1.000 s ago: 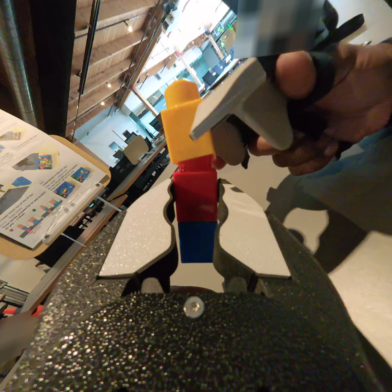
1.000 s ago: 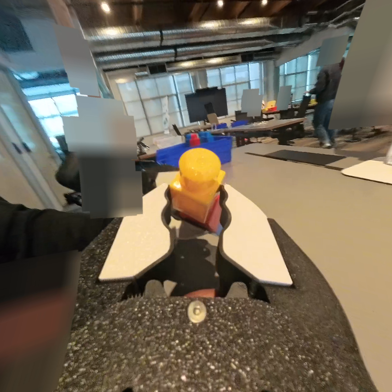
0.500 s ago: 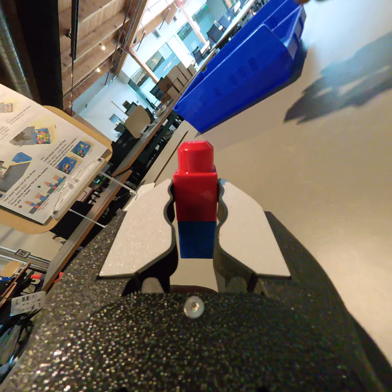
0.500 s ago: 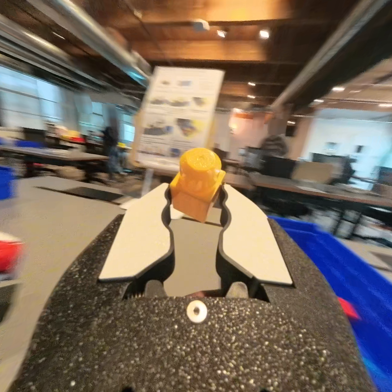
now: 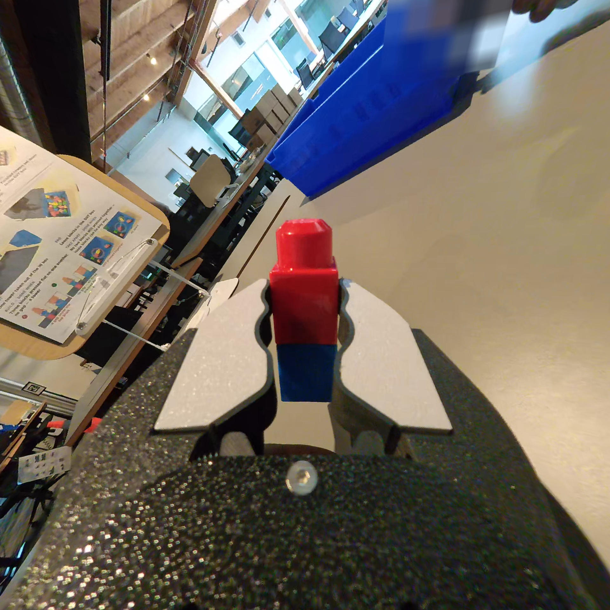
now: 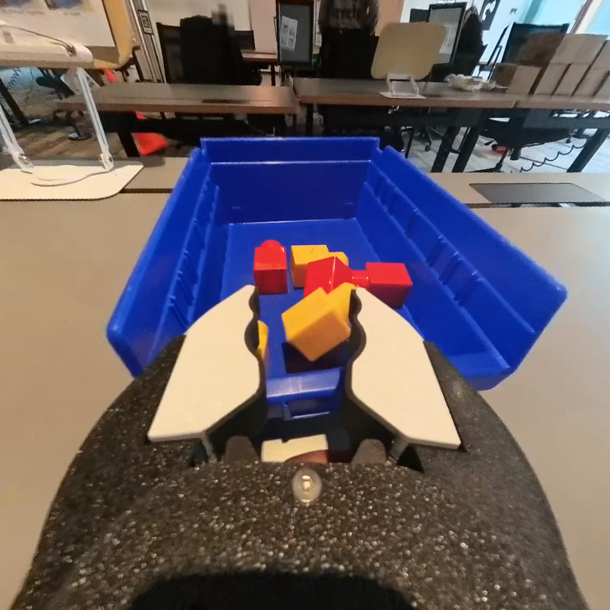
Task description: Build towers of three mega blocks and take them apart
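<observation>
1. Because the job here is taking a tower apart, the left gripper [image 5: 304, 308] is pinched on the red block [image 5: 304, 298] of a two-block stack, its fingers [image 5: 227, 350] pressed against the block's two side faces, so the stack stays rigid and held off the table [image 5: 478, 264].
2. The blue block [image 5: 305, 373] hangs plugged under the red one, nearer the gripper body and between the finger roots; whether the fingers touch it too is hard to tell.
3. The red stud points forward past the fingertips, bare, which leaves it open for the other tool to grip.
4. The right gripper [image 6: 305, 305] is spread over the near wall of the blue bin [image 6: 462, 264], tilted down into it.
5. A yellow block [image 6: 317, 325] sits tilted between its fingers, close against the right finger only; I judge it released or dropping, so loose pieces collect in one place.
6. Just ahead of the fingertips lie more loose red and yellow blocks [image 6: 330, 270] on the bin floor.
7. Next, probably, red and blue get split.
</observation>
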A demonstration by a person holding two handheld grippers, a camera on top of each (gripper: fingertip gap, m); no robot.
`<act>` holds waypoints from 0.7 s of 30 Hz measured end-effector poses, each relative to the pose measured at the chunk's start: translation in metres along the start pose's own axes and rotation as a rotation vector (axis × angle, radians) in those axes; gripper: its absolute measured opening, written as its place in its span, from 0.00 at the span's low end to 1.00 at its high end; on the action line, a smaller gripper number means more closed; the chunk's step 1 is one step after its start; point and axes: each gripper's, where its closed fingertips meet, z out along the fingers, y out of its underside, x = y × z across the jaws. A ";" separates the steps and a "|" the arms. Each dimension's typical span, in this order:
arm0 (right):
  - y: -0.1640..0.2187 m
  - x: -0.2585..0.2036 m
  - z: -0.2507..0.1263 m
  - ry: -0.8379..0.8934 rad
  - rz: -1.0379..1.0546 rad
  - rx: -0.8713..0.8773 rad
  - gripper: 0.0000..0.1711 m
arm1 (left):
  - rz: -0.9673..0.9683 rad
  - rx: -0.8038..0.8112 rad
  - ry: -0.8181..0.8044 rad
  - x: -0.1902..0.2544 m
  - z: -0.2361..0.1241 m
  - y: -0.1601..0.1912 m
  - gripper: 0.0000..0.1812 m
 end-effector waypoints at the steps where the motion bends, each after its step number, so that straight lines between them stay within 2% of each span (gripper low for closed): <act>1: -0.003 -0.001 -0.001 0.002 -0.005 0.013 0.32 | 0.002 -0.001 0.000 0.000 0.000 0.000 0.20; 6: -0.045 -0.020 -0.027 -0.041 -0.031 0.174 0.31 | -0.010 0.015 -0.014 -0.003 -0.002 -0.003 0.20; 9: -0.082 -0.072 -0.054 -0.189 -0.090 0.269 0.28 | -0.035 0.043 -0.026 -0.007 -0.004 -0.007 0.20; 11: -0.091 -0.120 -0.068 -0.284 -0.194 0.253 0.27 | -0.052 0.065 -0.025 -0.008 -0.005 -0.011 0.20; 14: -0.071 -0.204 -0.076 -0.403 -0.468 0.156 0.29 | -0.059 0.065 -0.026 -0.009 -0.005 -0.010 0.20; 16: -0.045 -0.267 -0.085 -0.560 -0.559 0.101 0.30 | -0.056 0.067 -0.029 -0.009 -0.005 -0.011 0.20; 19: -0.009 -0.346 -0.105 -0.846 -0.466 0.024 0.31 | -0.043 0.075 -0.045 -0.011 -0.006 -0.012 0.20; 20: 0.001 -0.360 -0.107 -0.895 -0.436 -0.009 0.33 | -0.034 0.074 -0.052 -0.012 -0.007 -0.013 0.20; 21: 0.007 -0.370 -0.108 -0.922 -0.408 -0.025 0.29 | -0.015 0.058 -0.065 -0.013 -0.007 -0.011 0.20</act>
